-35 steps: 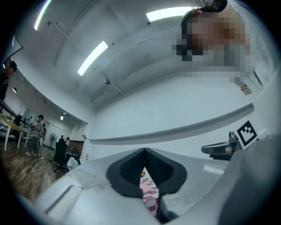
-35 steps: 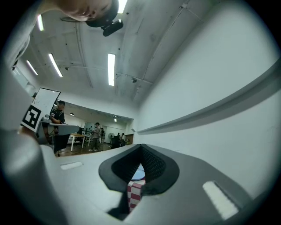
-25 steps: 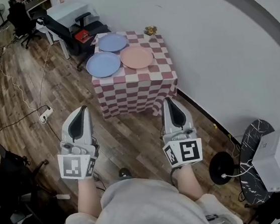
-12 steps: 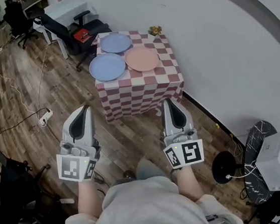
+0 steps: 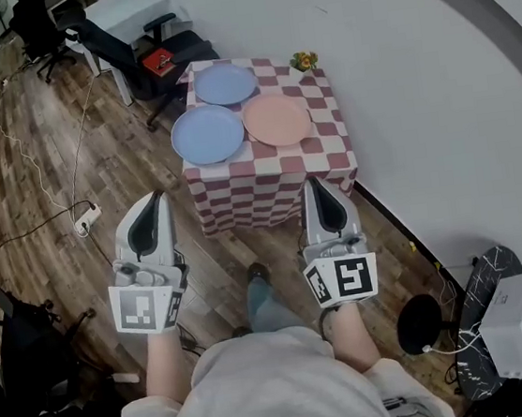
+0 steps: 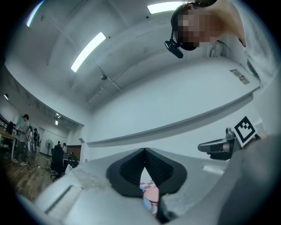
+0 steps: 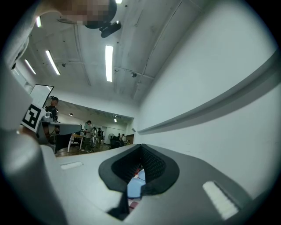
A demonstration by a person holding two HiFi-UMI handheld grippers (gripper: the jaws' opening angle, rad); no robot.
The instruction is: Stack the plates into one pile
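Wood floor [image 5: 67, 170], white wall [image 5: 394, 64], office chairs [image 5: 128, 49]

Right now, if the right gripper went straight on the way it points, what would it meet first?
Probably the checkered table, near the pink plate. The right gripper, shut and empty, aims there, but height is unclear: it may pass over the plate to the white wall.

pink plate [image 5: 276, 119], red-white checked tablecloth [image 5: 270, 169]
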